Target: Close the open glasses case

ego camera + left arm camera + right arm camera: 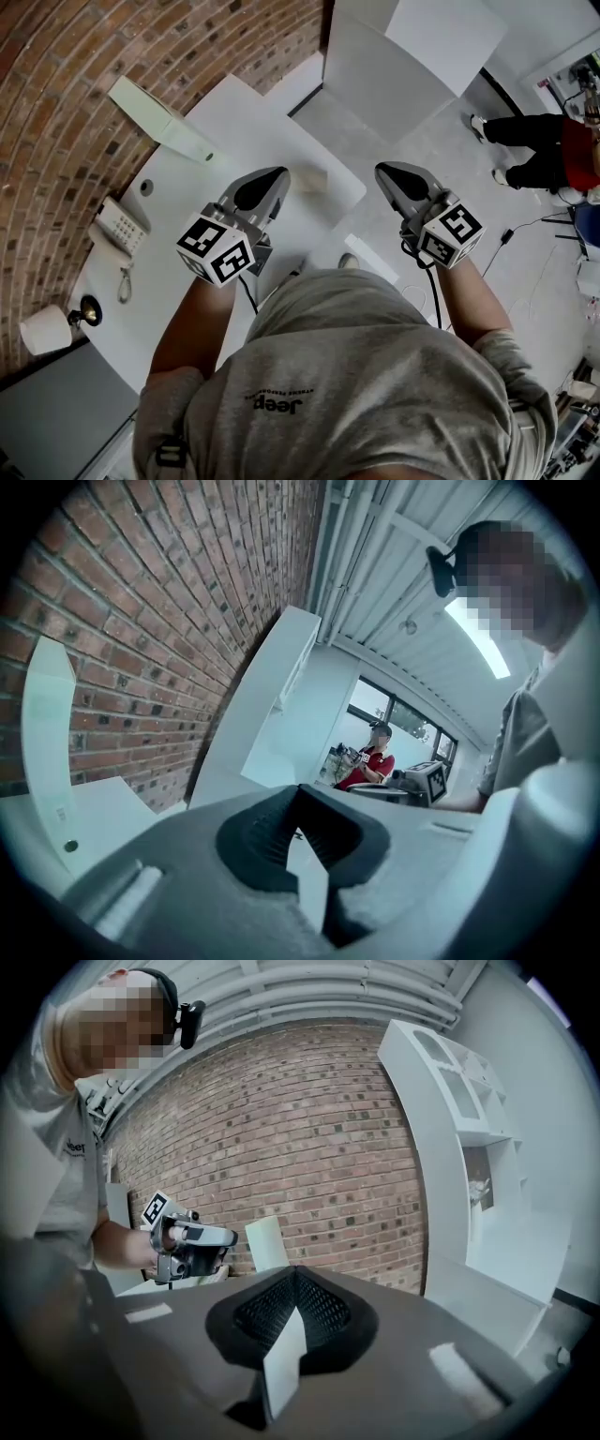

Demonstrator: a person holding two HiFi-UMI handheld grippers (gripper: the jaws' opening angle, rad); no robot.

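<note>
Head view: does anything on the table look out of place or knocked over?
Nothing spilled or broken. The pale green case lies slanted at the table's edge by the brick wall; whether it's shut is unclear.

A person in a grey T-shirt (356, 375) is filling the bottom of the frame and is holding a gripper in each hand, both noses pointing up the frame. The left gripper (278, 178) is hanging over the white table (234, 122) at centre left. The right gripper (382, 174) is hanging over the grey floor (422, 122) at centre right, well apart from the other.

A long pale green thing (155, 120) is lying on the table at upper left, by the brick wall (75, 56) (whether it is the glasses case is hard to tell). A white telephone (120, 228) is sitting at the left edge, and a white roll (45, 330) is lying below it. A second person (539, 150) in red and black is sitting at the right edge.
</note>
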